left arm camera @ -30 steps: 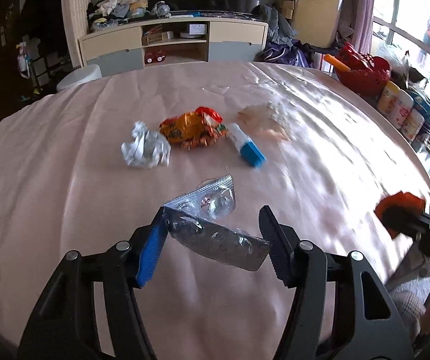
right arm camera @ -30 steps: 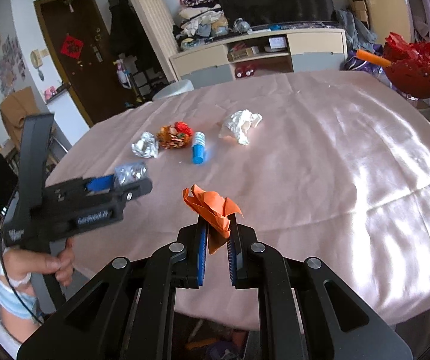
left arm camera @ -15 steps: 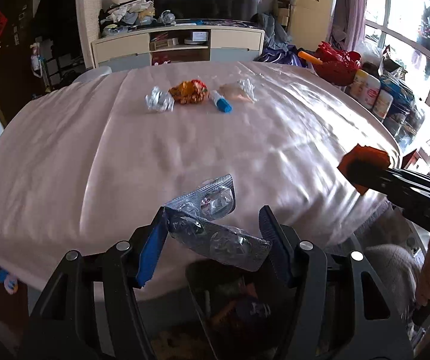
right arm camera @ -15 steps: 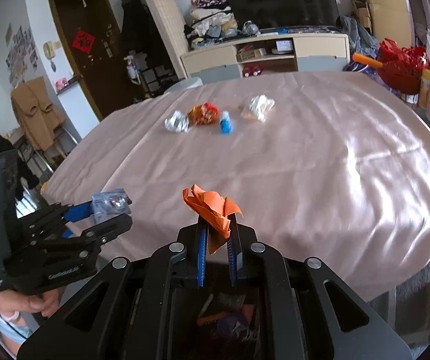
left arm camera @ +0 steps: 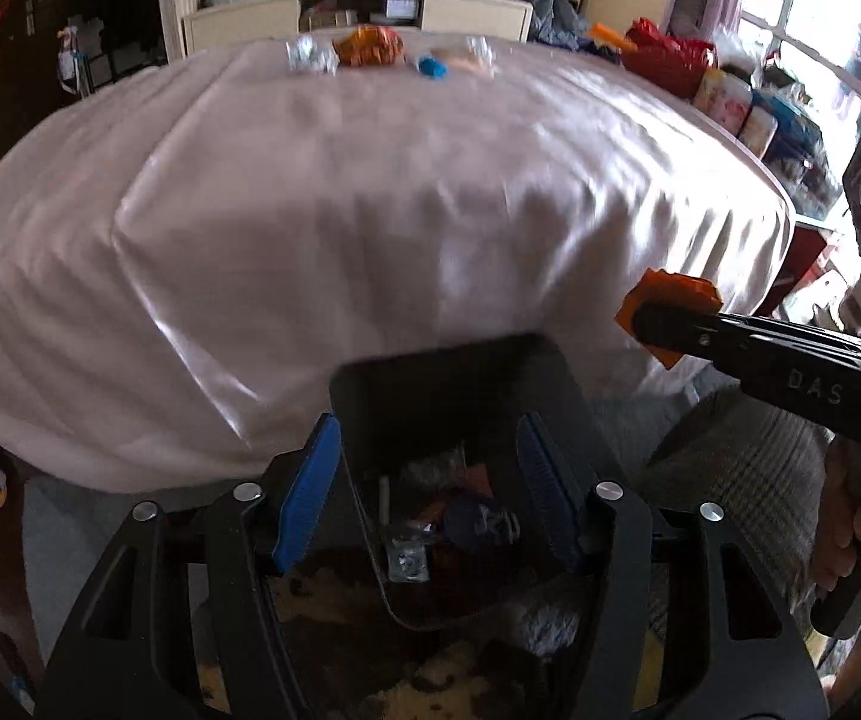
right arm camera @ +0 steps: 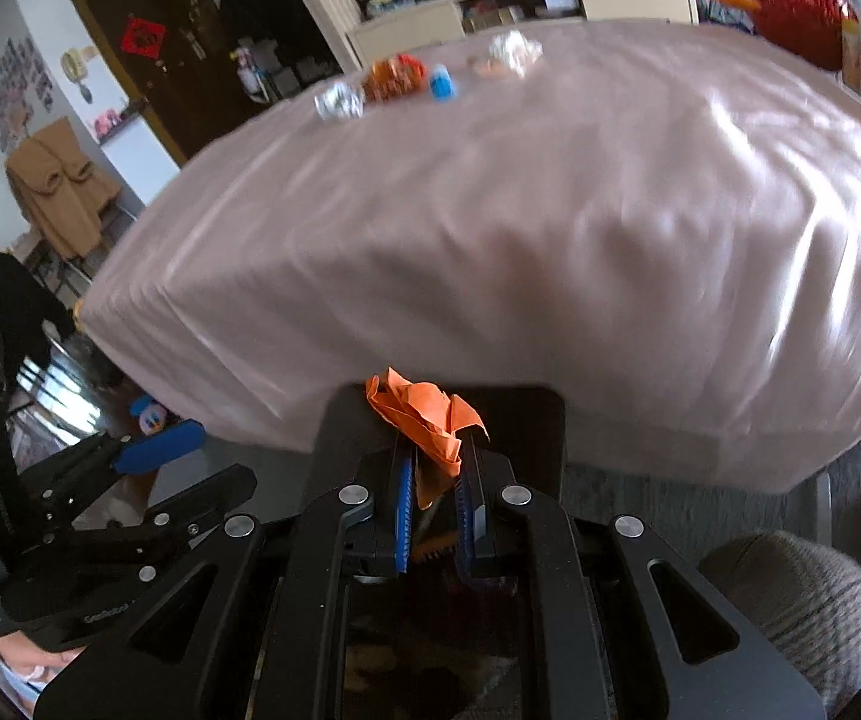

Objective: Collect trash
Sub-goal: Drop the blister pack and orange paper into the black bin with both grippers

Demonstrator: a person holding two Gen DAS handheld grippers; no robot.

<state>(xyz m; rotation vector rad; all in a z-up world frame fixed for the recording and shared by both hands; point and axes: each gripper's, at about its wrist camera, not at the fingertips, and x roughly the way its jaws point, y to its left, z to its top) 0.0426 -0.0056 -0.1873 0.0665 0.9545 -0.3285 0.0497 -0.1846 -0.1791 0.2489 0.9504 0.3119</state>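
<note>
Now the drop-off is in hand: both grippers hang over the black bin (left arm camera: pixel 454 396) below the table's (left arm camera: pixel 370 192) near edge. The left gripper (left arm camera: pixel 430 492) has just narrowed its jaws a little, yet they stand apart, empty, with a foil blister pack (left arm camera: pixel 407 558) among the trash inside the bin. The right gripper (right arm camera: pixel 435 516) pinches the crumpled orange paper (right arm camera: pixel 424 414); next, its jaws need to part above the bin mouth.

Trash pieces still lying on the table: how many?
4, in a row at the far edge: crumpled foil, orange wrapper, blue-and-white tube, white crumpled tissue. Anything smaller would be lost in the blur.
</note>
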